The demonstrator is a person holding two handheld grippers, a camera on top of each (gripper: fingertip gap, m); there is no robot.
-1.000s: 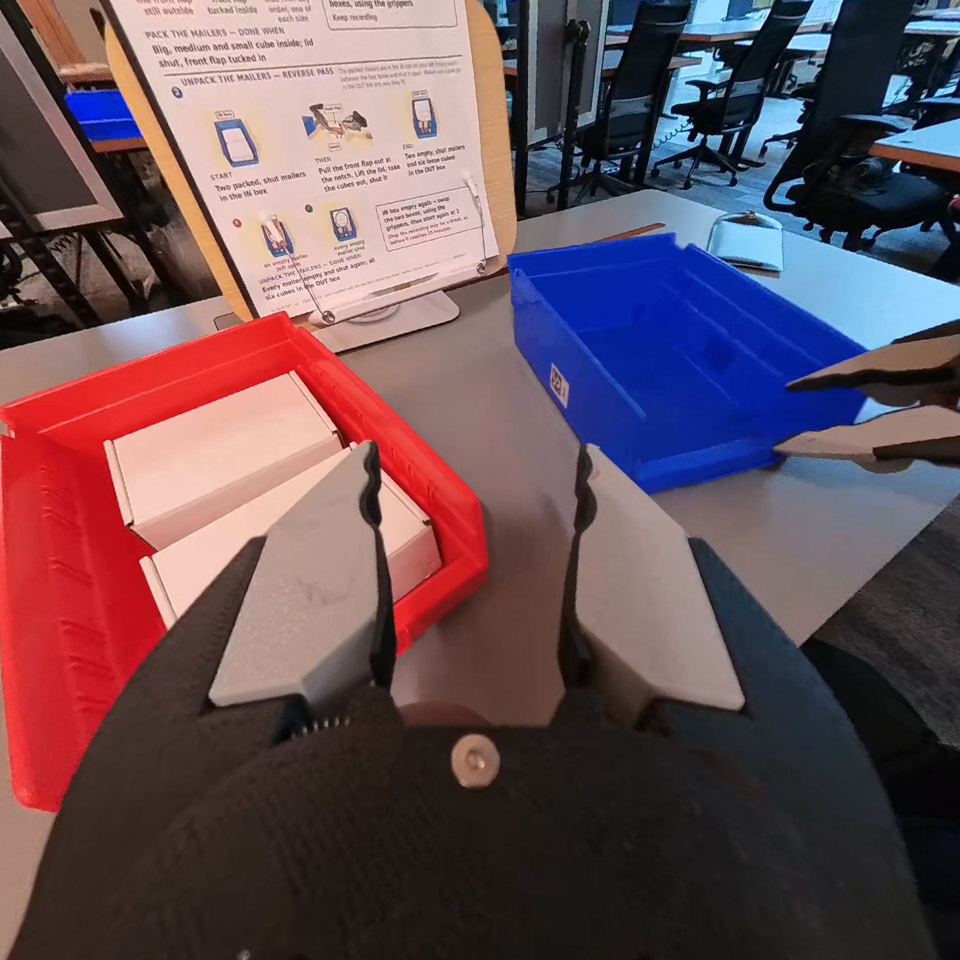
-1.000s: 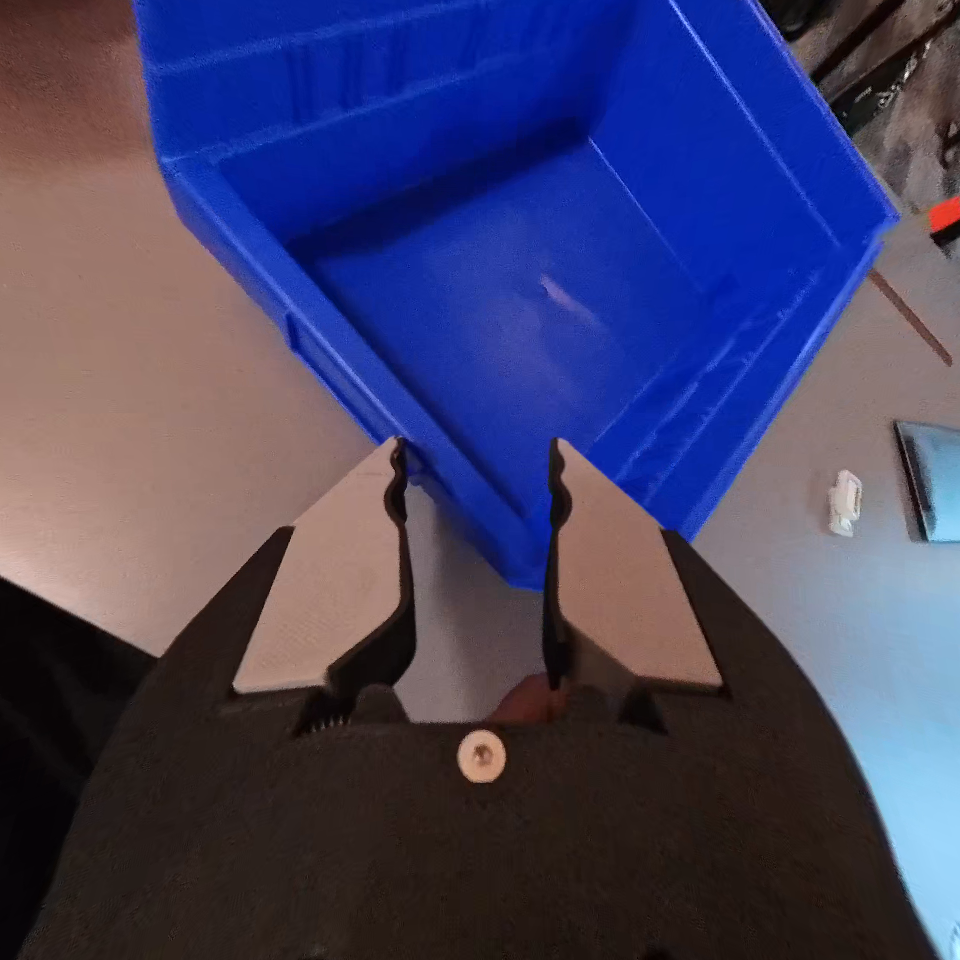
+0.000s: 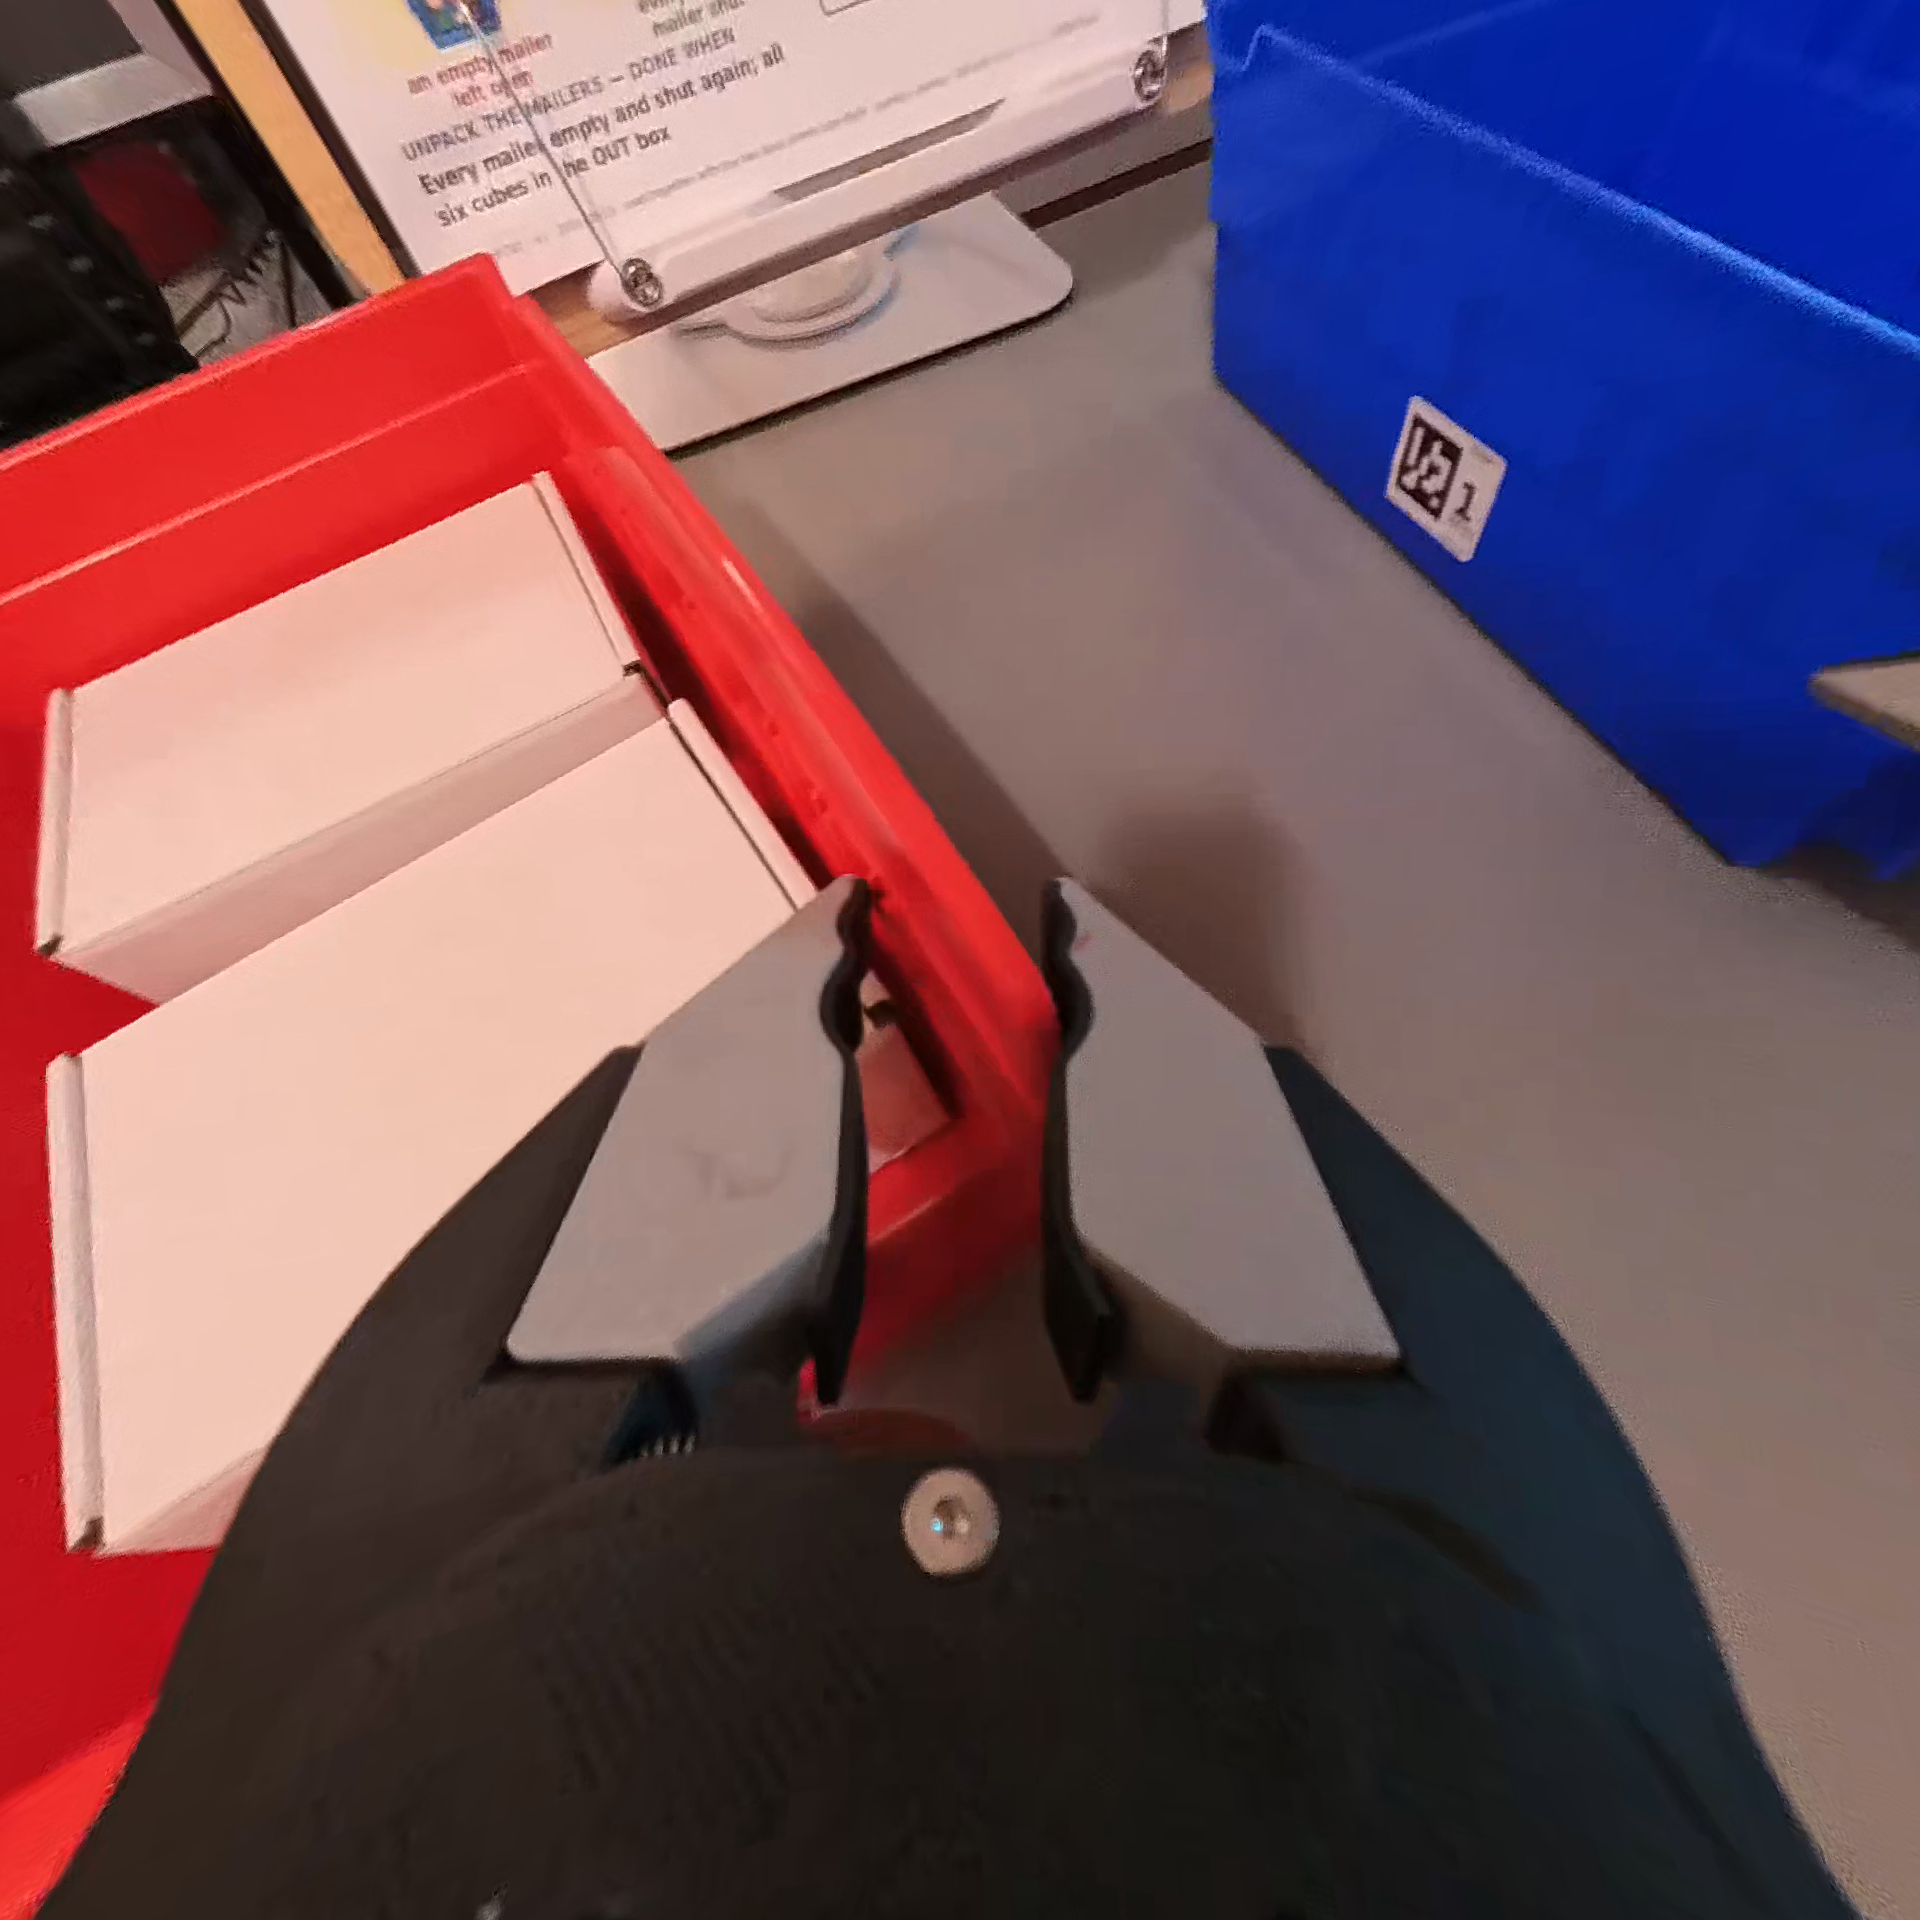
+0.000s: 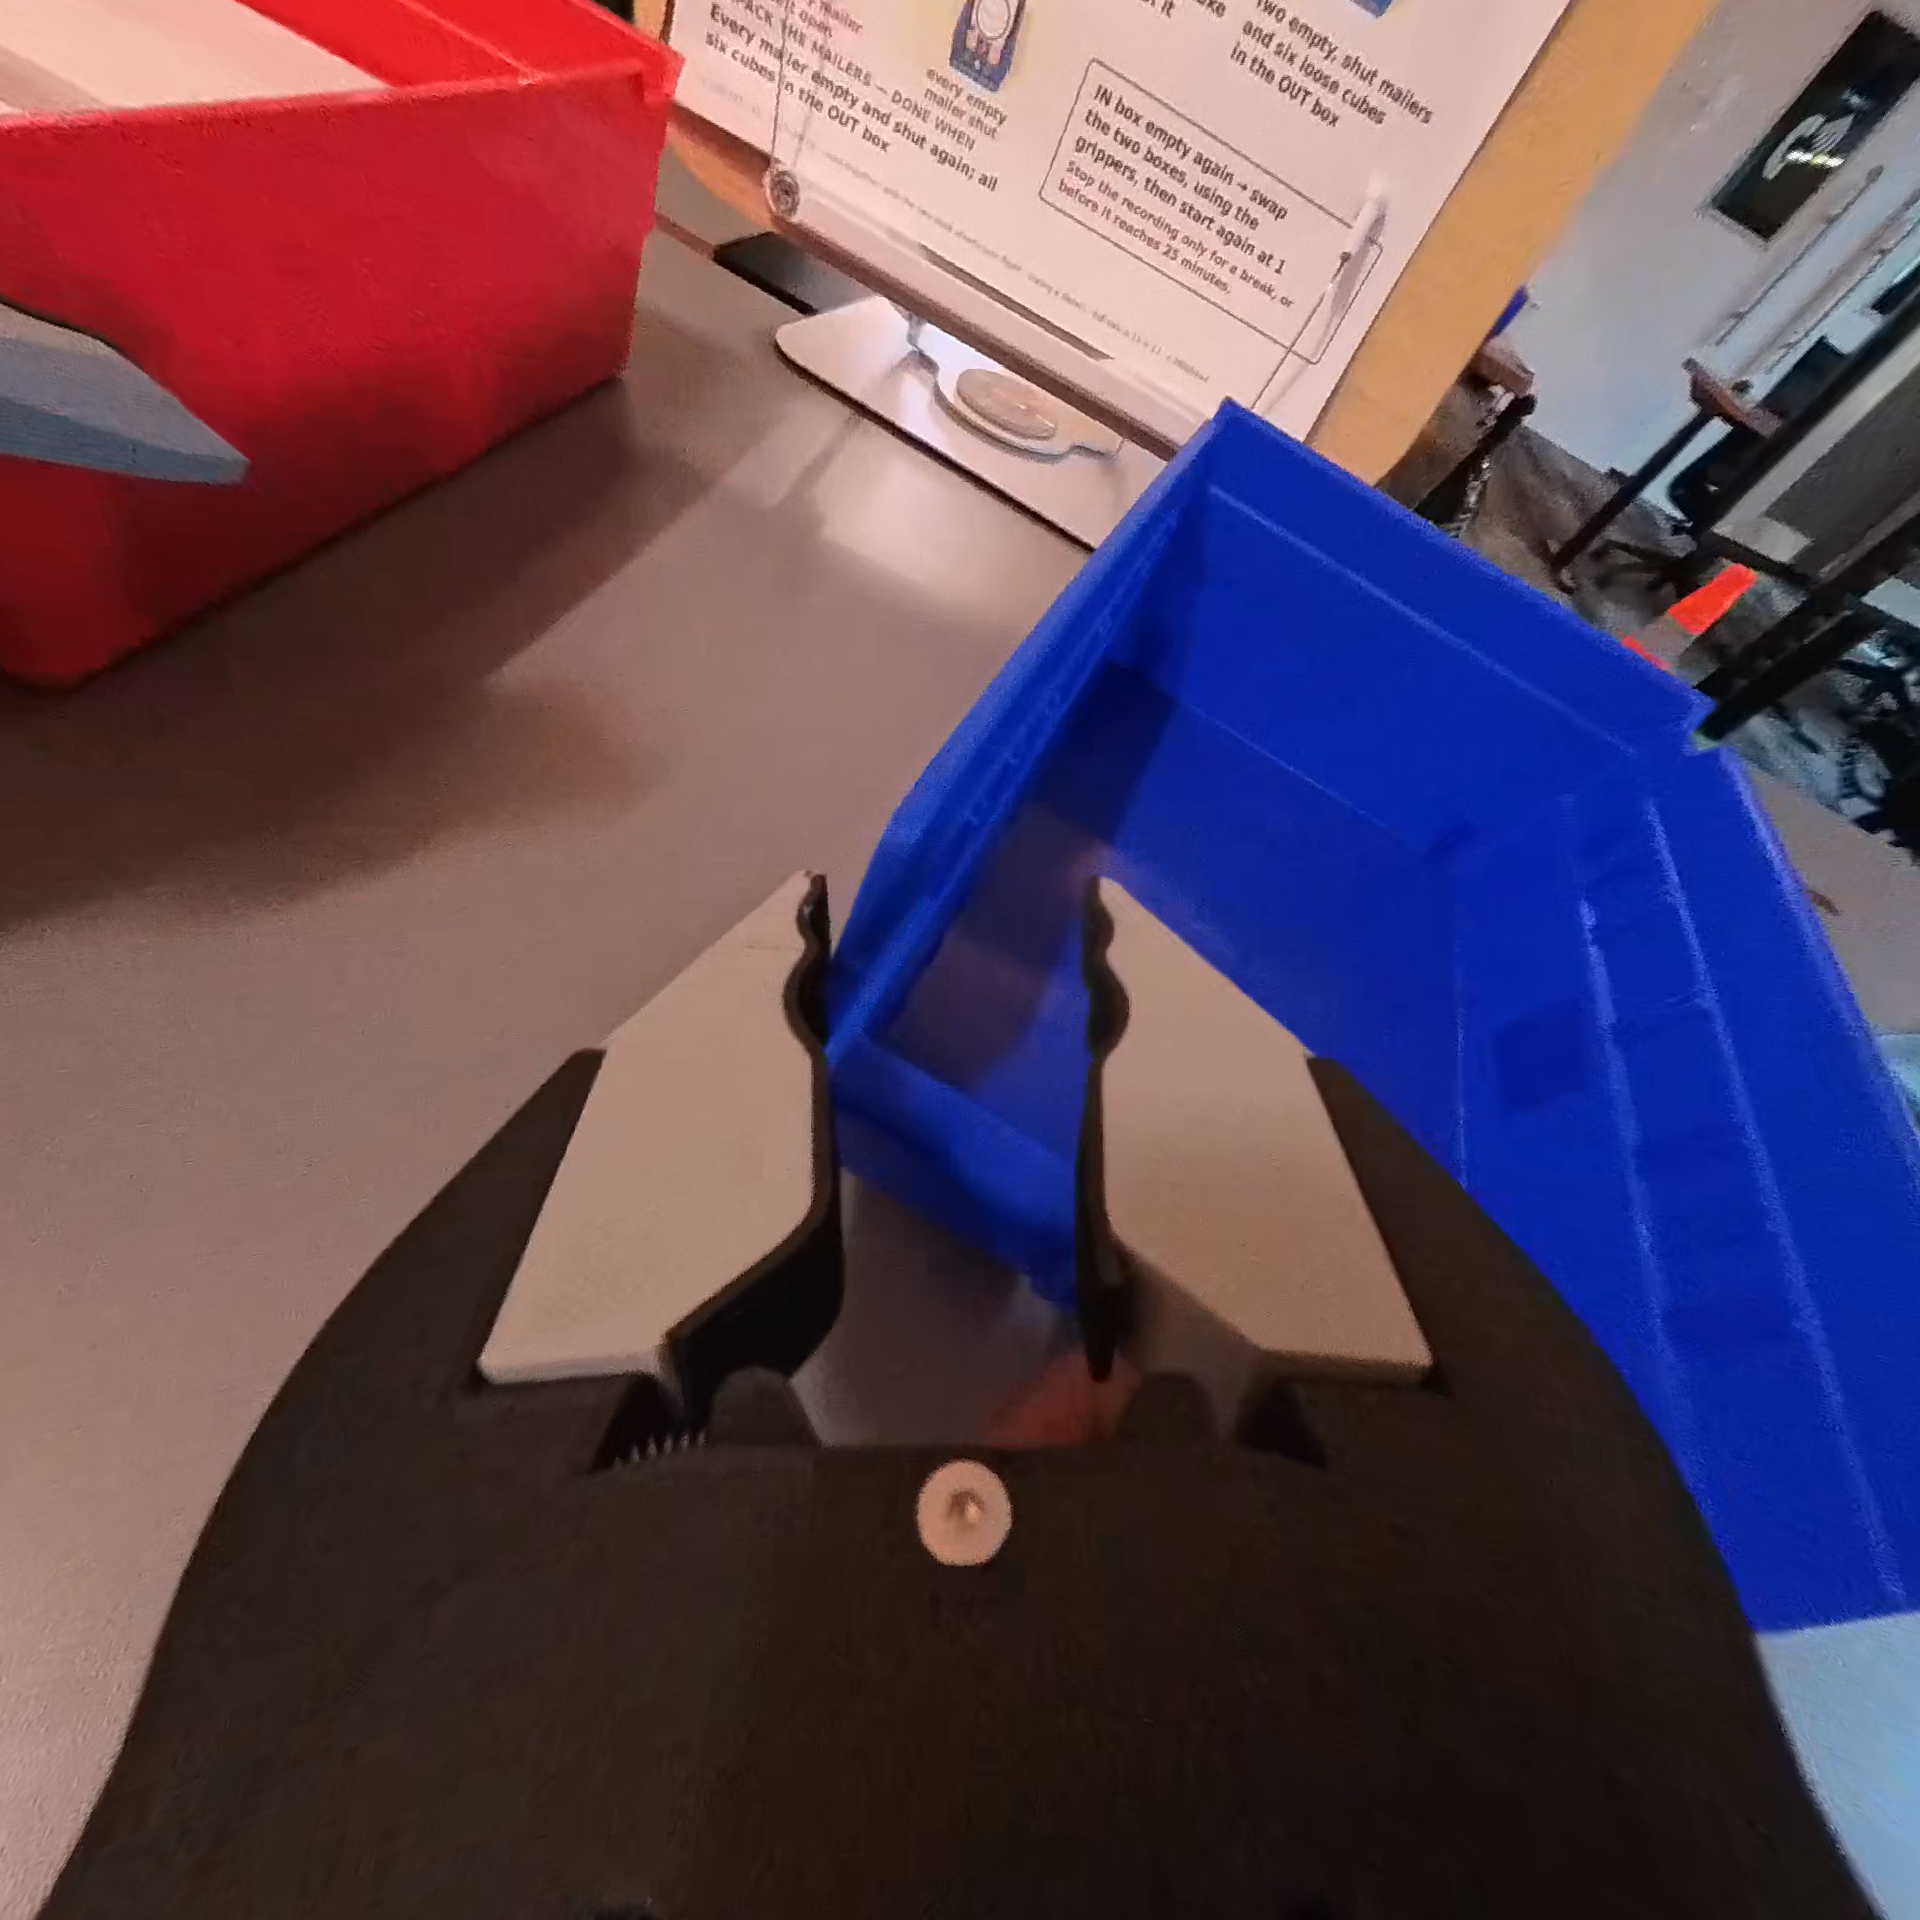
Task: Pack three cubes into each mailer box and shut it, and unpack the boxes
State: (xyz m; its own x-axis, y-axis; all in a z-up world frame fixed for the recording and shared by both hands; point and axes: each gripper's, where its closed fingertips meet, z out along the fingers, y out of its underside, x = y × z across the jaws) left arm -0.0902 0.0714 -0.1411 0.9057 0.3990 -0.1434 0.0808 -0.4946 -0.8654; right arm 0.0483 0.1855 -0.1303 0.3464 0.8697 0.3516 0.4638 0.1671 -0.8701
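Observation:
A red bin (image 3: 312, 436) holds two shut white mailer boxes, a far one (image 3: 332, 707) and a near one (image 3: 416, 1091). My left gripper (image 3: 951, 904) is open and straddles the bin's right wall near its front corner: the left finger is inside over the near box, the right finger outside against the wall. My right gripper (image 4: 956, 894) is open and straddles the left wall of the blue bin (image 4: 1351, 727) at its near corner, with the left finger outside touching it. No cubes show, and the part of the blue bin I see is empty.
A white instruction sheet on a metal stand (image 3: 831, 291) is behind the bins on the grey table (image 3: 1247, 831). The blue bin (image 3: 1558, 312) carries a small tag sticker. The red bin (image 4: 312, 312) shows at upper left. Office desks and chairs are beyond.
My left gripper has dropped forward onto the red bin's right wall and its jaws have narrowed. My right gripper has swung round to the blue bin's left wall at its near corner.

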